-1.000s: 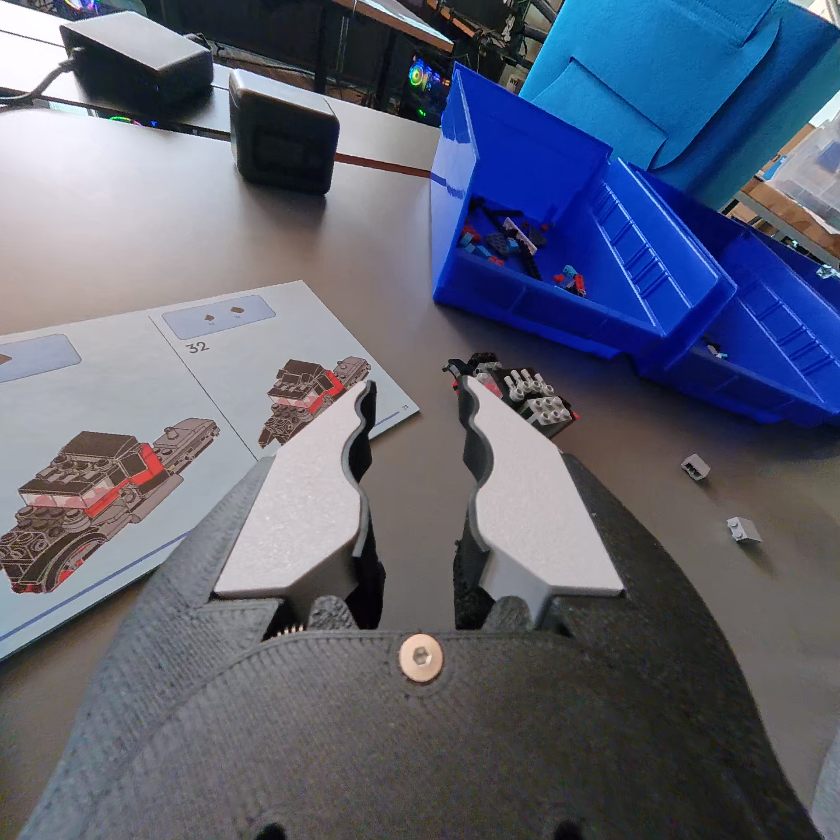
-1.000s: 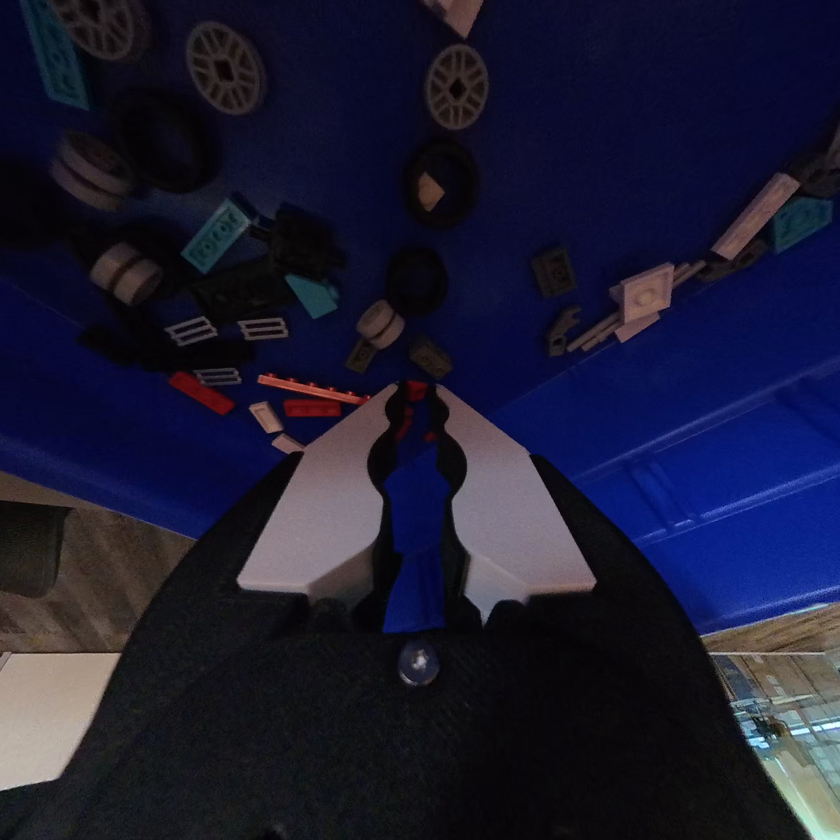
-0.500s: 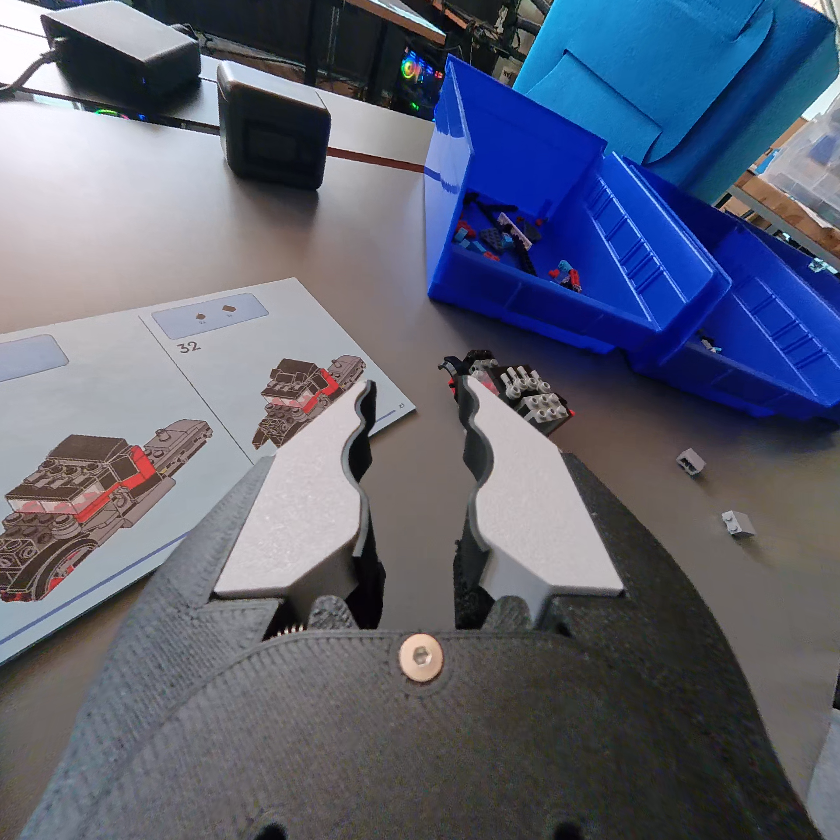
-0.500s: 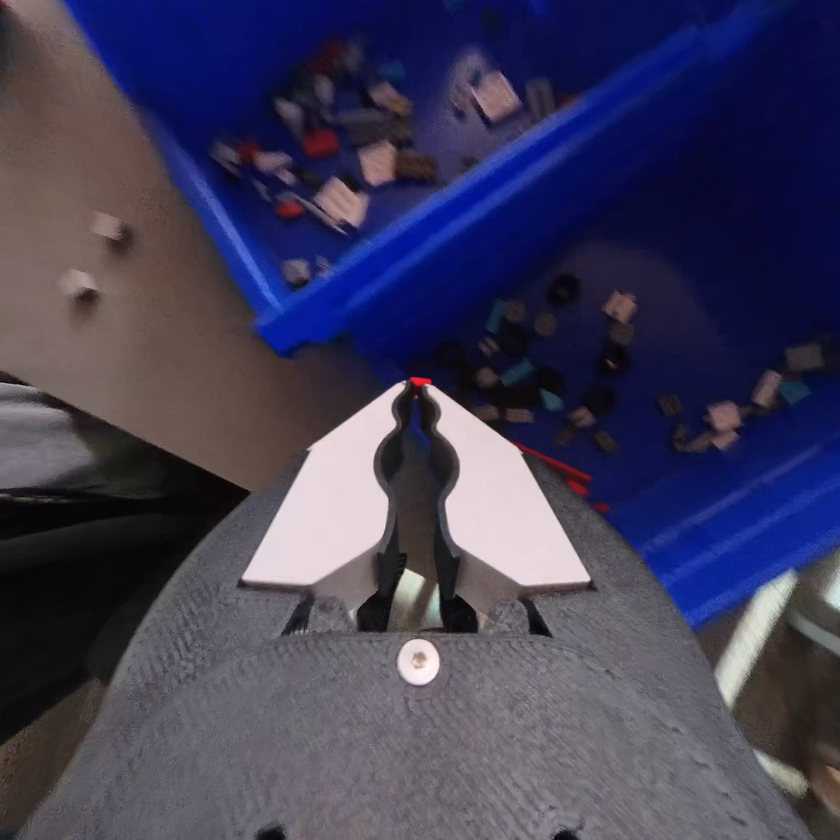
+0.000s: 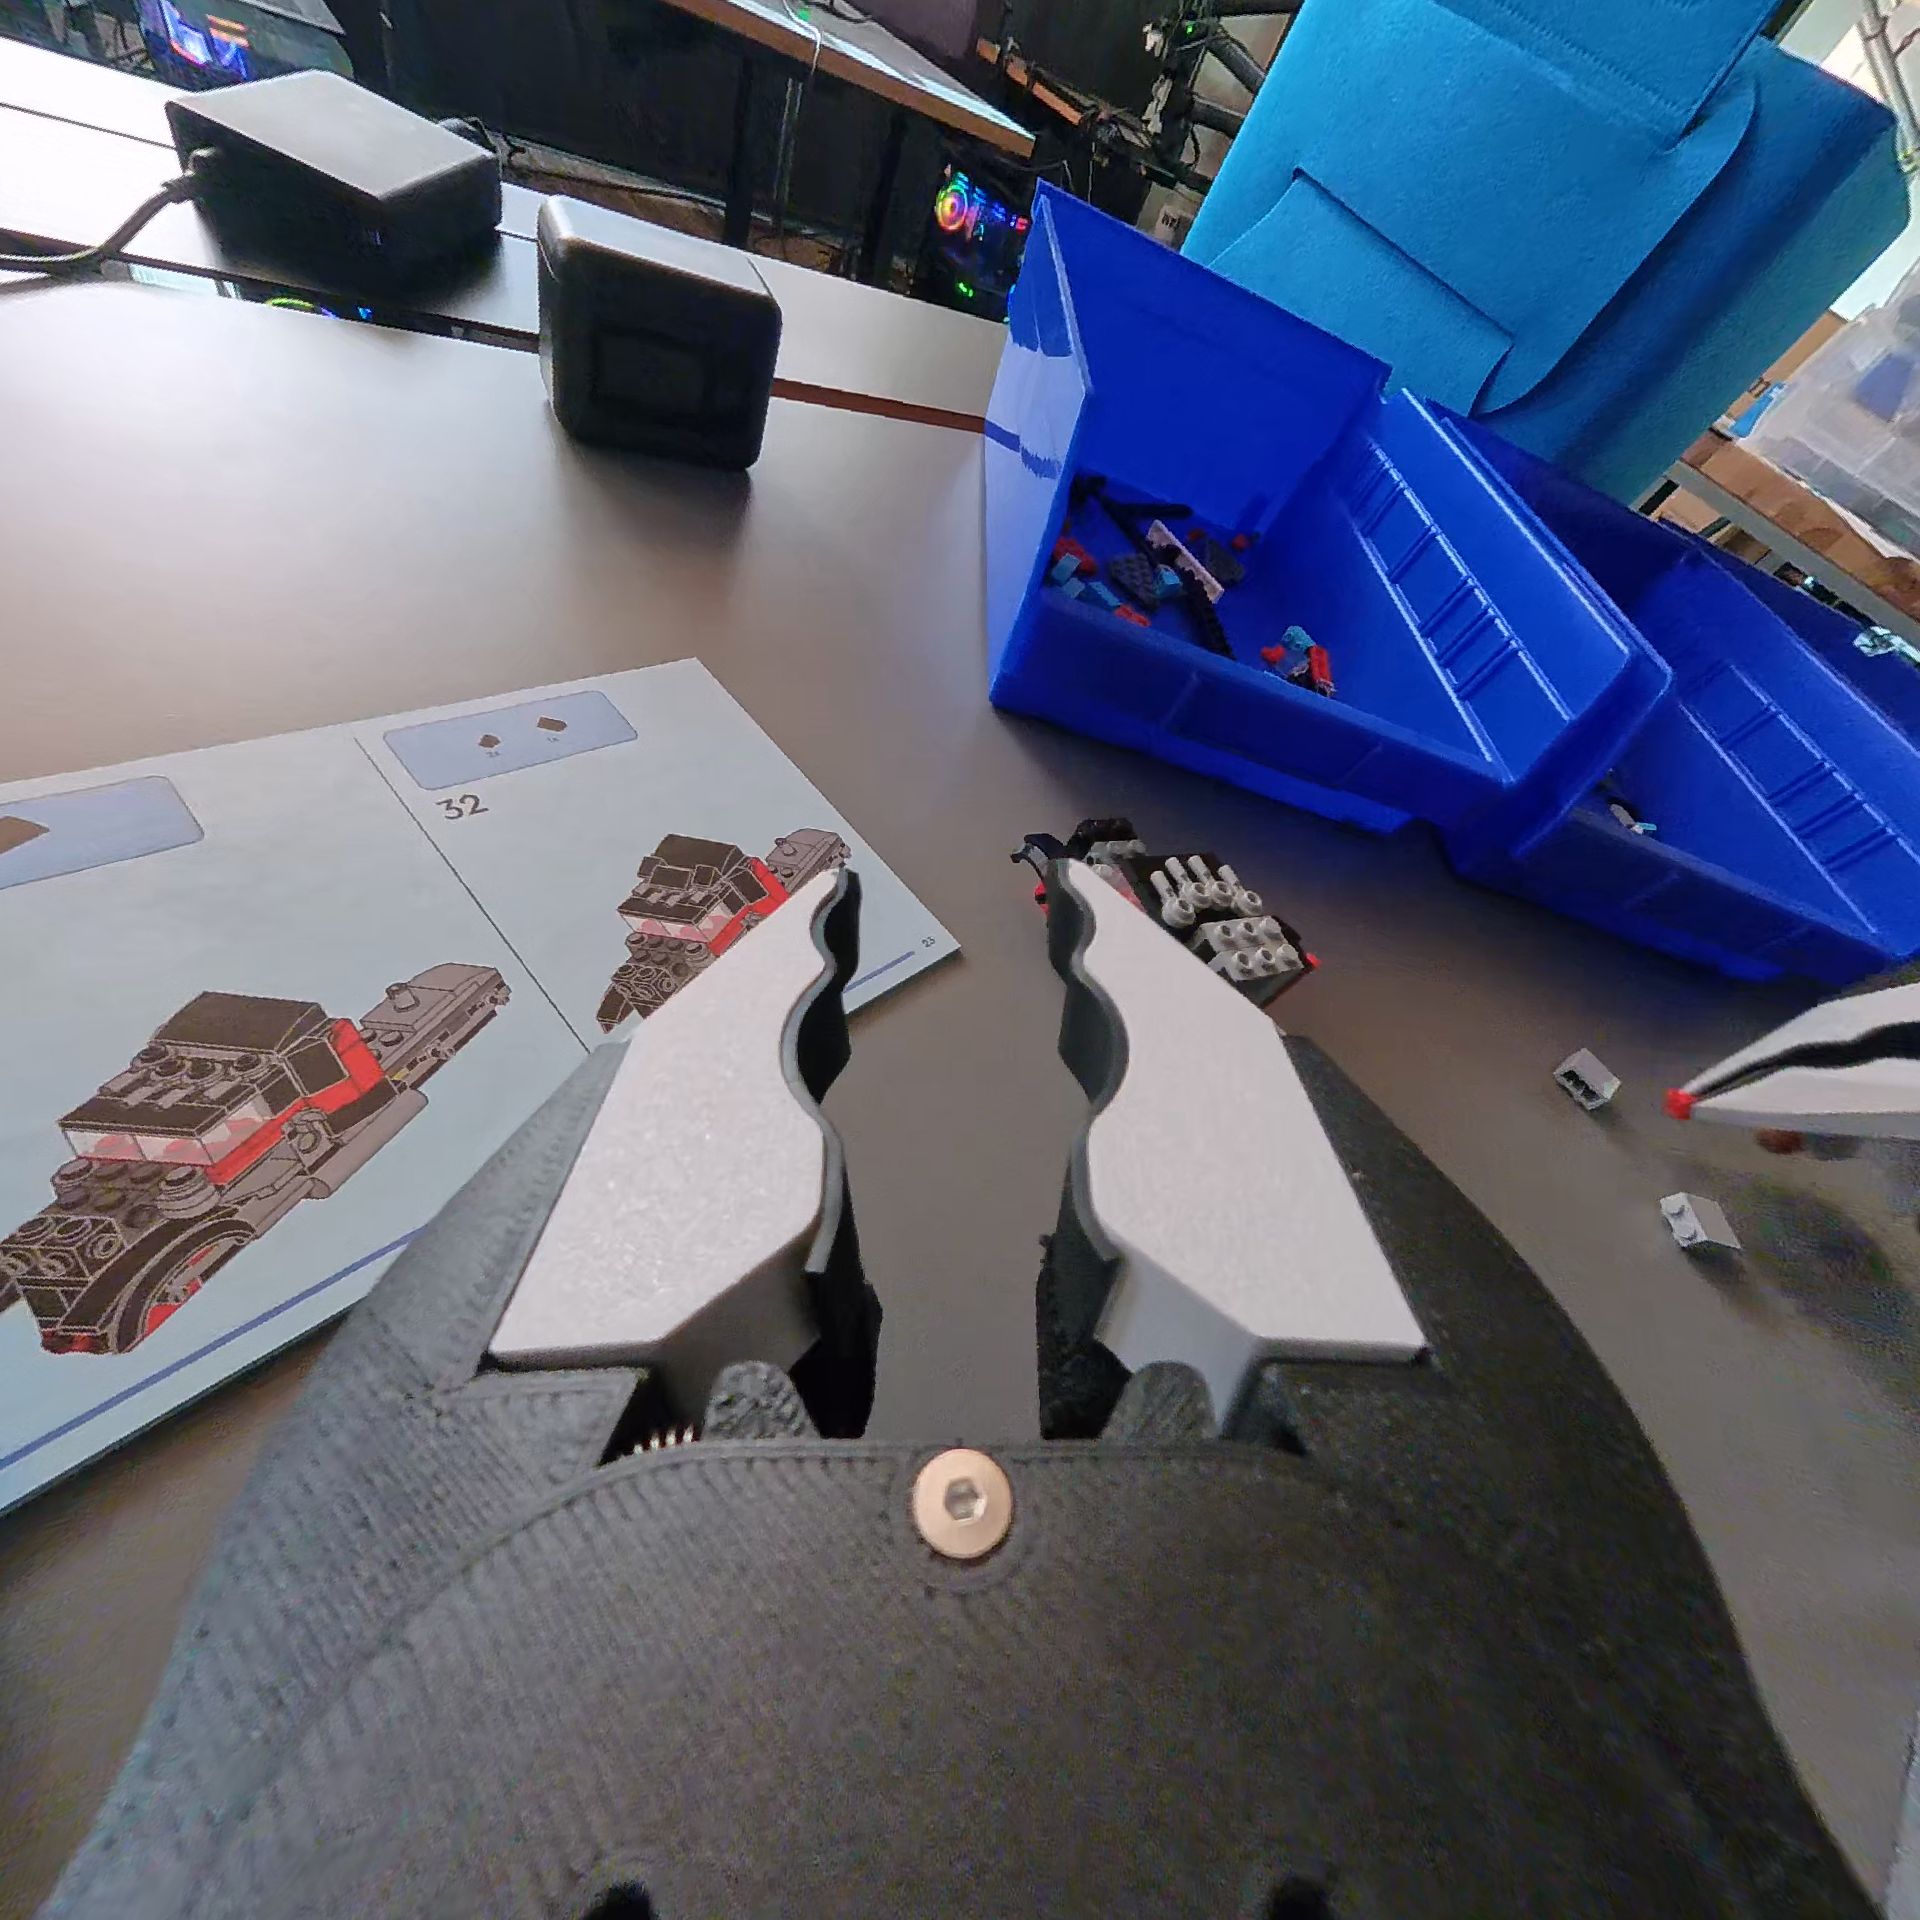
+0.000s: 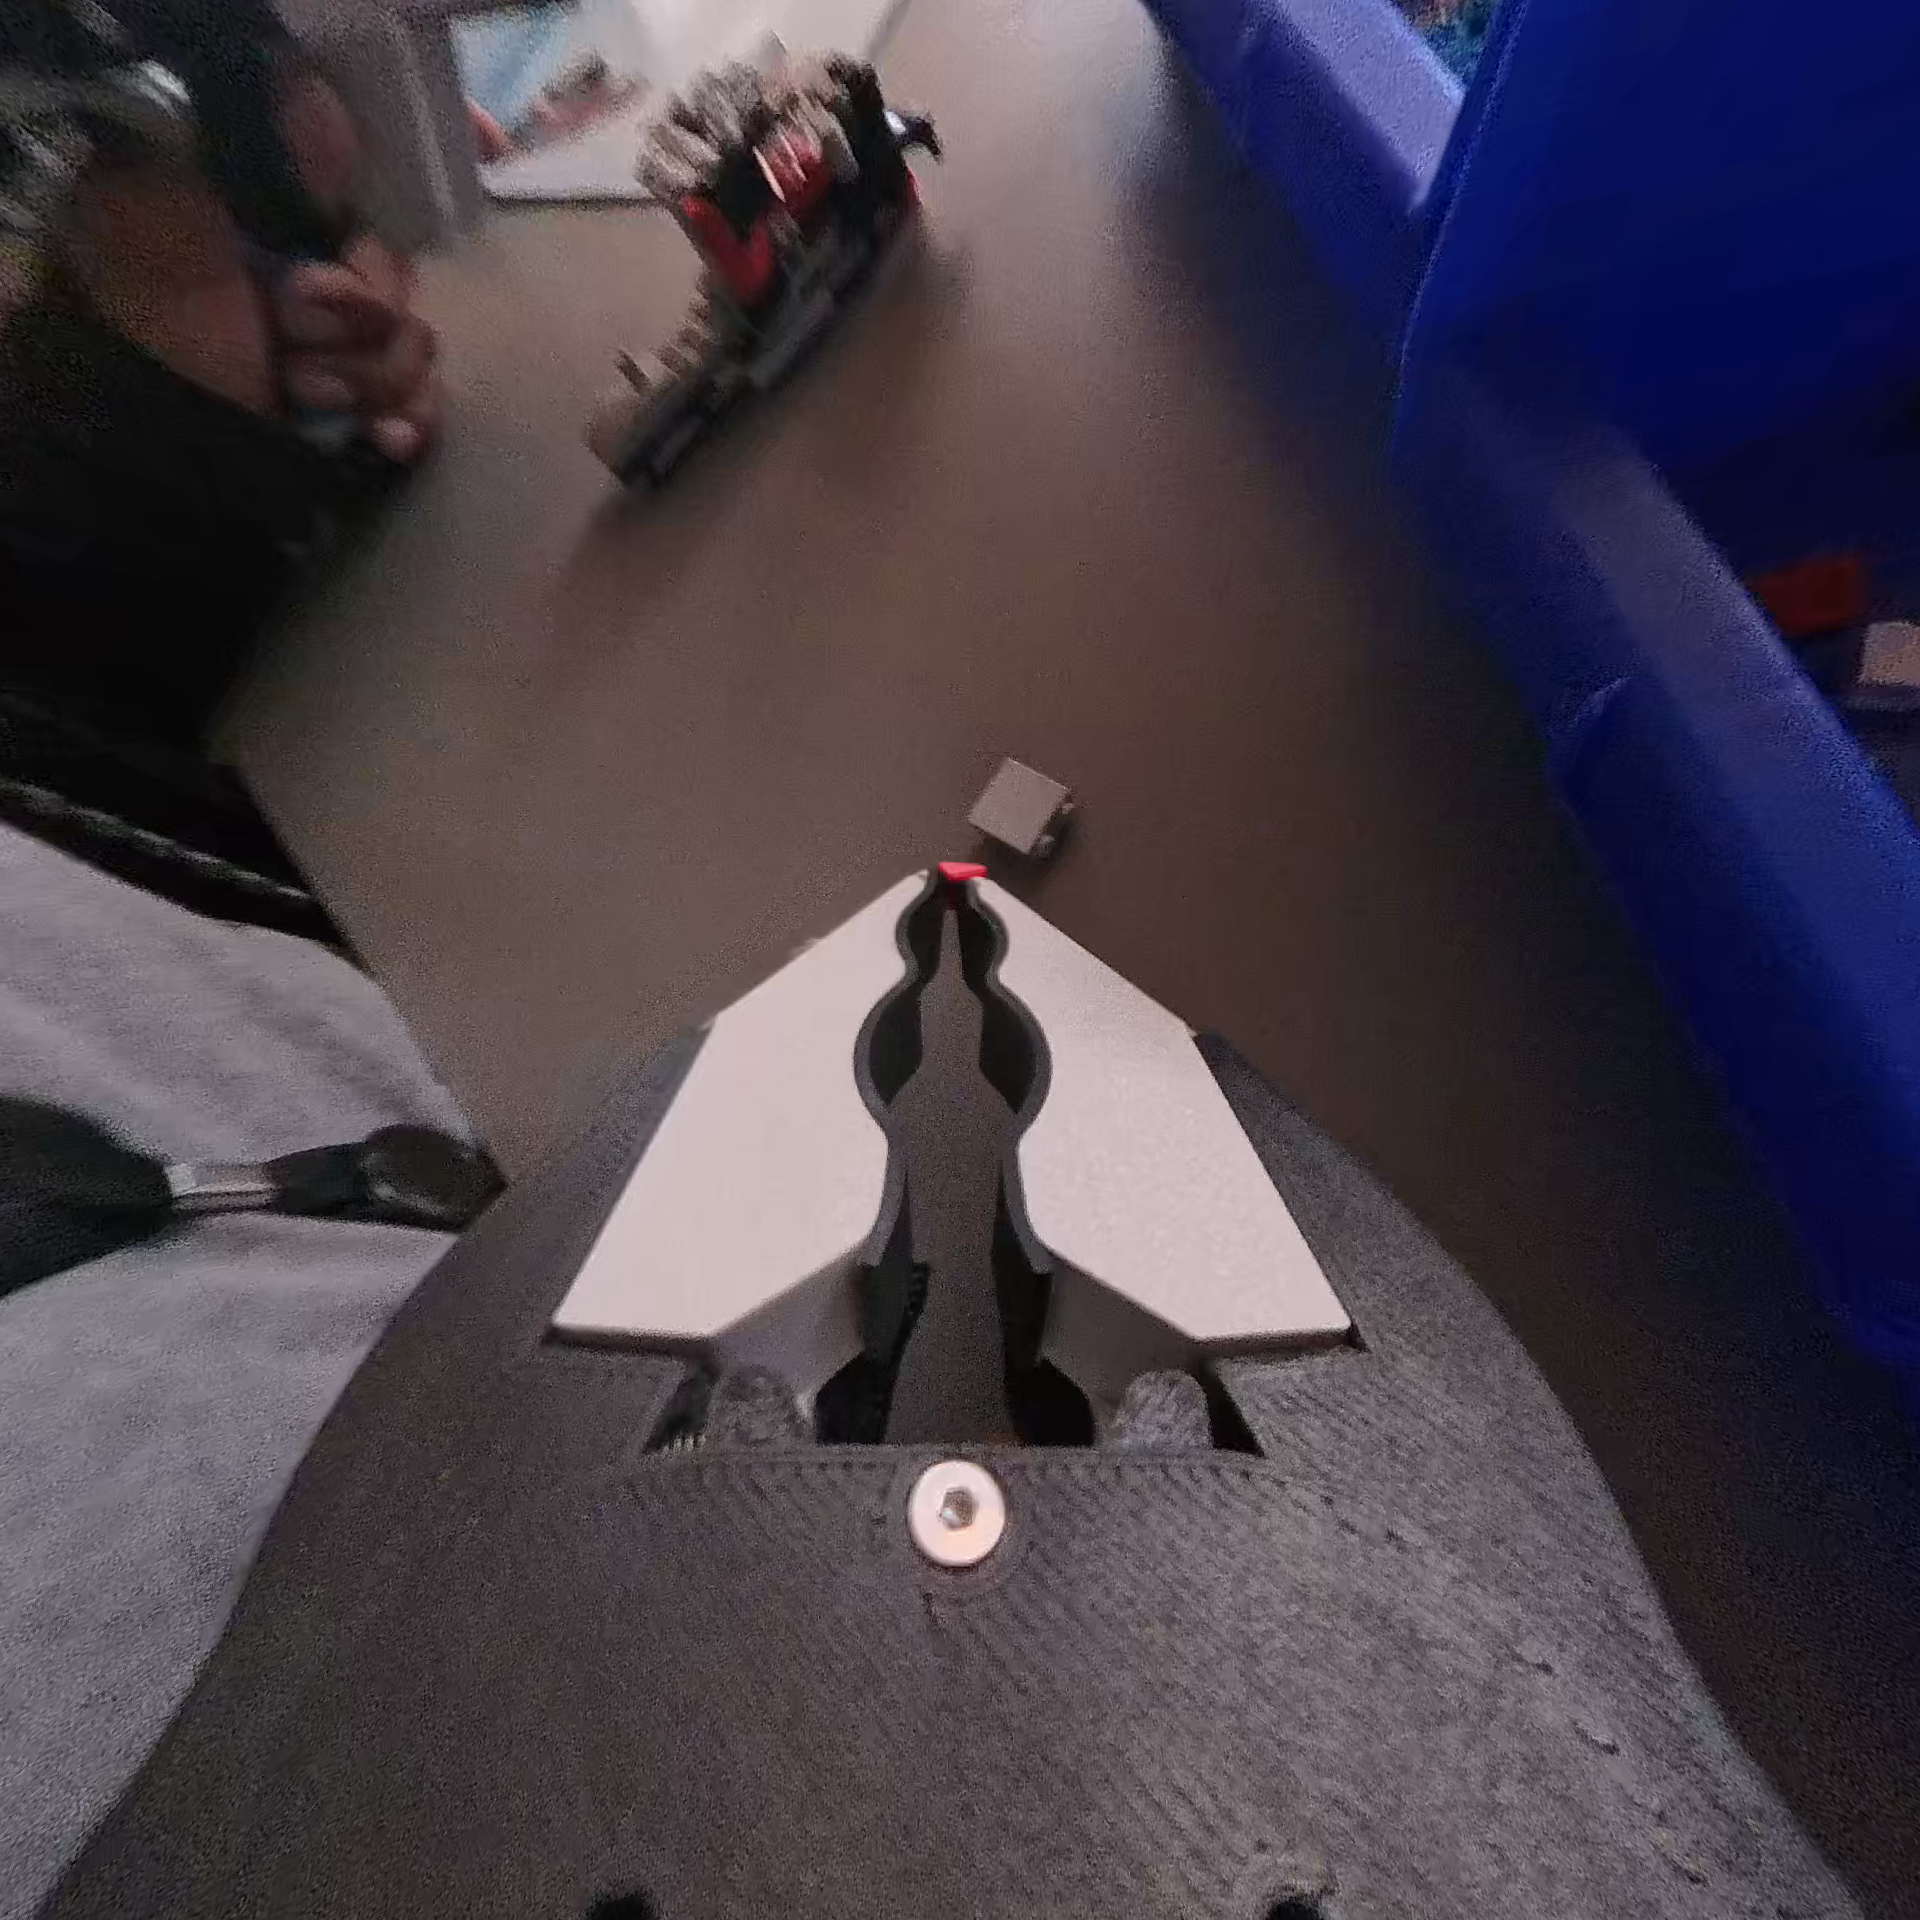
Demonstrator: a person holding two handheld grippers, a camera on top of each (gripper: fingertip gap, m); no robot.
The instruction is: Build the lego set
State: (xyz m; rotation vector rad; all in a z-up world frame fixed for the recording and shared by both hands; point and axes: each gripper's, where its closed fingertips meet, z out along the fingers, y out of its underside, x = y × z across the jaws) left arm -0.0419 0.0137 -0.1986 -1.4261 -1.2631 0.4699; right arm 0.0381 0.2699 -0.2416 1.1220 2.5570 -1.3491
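Left gripper (image 5: pixel 951 894): jaws are held wide apart with nothing between them, low over the dark tabletop (image 5: pixel 312 561) and angled slightly down. A bare strip of tabletop is seen through the gap. The corner of the open instruction booklet (image 5: pixel 312 935) lies just beside the left finger tip. The partly built lego model (image 5: pixel 1195 904), black and grey with red parts, sits just past the right finger tip, partly covered by it; whether it is touched cannot be told.

Right gripper (image 6: pixel 954 883): jaws are closed narrow on a small red lego piece (image 6: pixel 958 871), pinched at the very tips and protruding slightly forward. The gripper is held low, nearly level with the tabletop. A grey sloped brick (image 6: pixel 1016 808) lies just beyond the tips, apart from the red piece. In the left wrist view the right gripper (image 5: pixel 1688 1103) enters from the right edge, between two loose grey bricks: one (image 5: pixel 1587 1076) just beside the tips, one (image 5: pixel 1696 1218) nearer the camera.

Open tabletop is noted between the right gripper's tips and the model, blurred farther off in the right wrist view. The blue parts bin (image 5: pixel 1299 582) and a second blue bin (image 5: pixel 1766 790) bound the right side, touching each other; loose pieces lie inside the first. A black cube-shaped device (image 5: pixel 655 332) and a flat black box (image 5: pixel 332 177) stand at the far edge, well apart from the model.
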